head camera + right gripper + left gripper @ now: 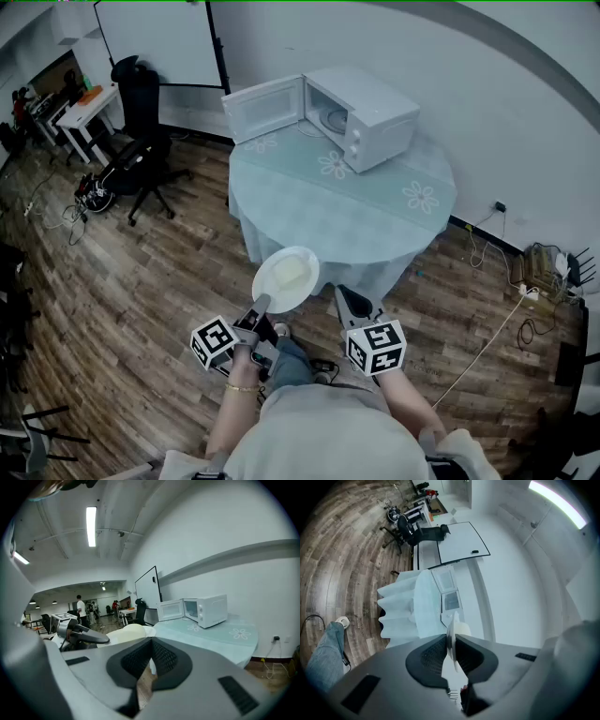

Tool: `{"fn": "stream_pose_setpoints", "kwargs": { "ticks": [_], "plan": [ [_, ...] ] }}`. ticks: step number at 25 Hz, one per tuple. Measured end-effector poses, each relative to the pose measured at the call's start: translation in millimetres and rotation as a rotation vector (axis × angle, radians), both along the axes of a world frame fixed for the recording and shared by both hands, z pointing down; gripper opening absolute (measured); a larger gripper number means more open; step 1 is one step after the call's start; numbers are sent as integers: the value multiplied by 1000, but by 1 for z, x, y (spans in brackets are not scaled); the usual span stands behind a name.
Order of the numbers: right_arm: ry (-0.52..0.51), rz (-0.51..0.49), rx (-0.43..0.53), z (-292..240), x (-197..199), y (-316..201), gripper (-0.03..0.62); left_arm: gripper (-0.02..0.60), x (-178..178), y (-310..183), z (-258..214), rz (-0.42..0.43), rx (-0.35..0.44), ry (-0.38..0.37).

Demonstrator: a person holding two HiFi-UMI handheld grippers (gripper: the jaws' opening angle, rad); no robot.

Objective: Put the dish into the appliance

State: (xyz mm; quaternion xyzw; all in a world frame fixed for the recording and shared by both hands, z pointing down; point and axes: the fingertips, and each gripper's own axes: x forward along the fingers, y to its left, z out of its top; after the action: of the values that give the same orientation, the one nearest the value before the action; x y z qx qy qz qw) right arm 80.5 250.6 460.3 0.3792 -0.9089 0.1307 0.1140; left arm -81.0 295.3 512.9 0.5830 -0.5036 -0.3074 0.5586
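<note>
A white dish (286,277) with a pale mound on it hangs level in front of the round table (375,211). My left gripper (260,305) is shut on its near rim. In the left gripper view the dish (453,634) stands edge-on, pinched between the pads, with my left gripper (451,641) around it. At the table's far side stands the white microwave (370,117), its door (265,108) swung open to the left. My right gripper (349,300) hovers beside the dish, shut and empty. The right gripper view shows the dish (125,632), the microwave (206,609) and my right gripper (151,657).
A pale green flowered cloth covers the table down to the wooden floor. A black office chair (141,141) and a white desk (84,112) stand at the left. Cables (506,319) and a power strip lie on the floor at the right. The person's legs are below the grippers.
</note>
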Motion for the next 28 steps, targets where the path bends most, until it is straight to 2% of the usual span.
{"fn": "stream_pose_setpoints", "kwargs": {
  "ticks": [10, 28],
  "plan": [
    [-34, -17, -5, -3, 15, 21, 5, 49, 21, 14, -9, 11, 19, 1],
    [-64, -19, -14, -6, 30, 9, 6, 49, 40, -3, -18, 11, 24, -13]
  ]
}}
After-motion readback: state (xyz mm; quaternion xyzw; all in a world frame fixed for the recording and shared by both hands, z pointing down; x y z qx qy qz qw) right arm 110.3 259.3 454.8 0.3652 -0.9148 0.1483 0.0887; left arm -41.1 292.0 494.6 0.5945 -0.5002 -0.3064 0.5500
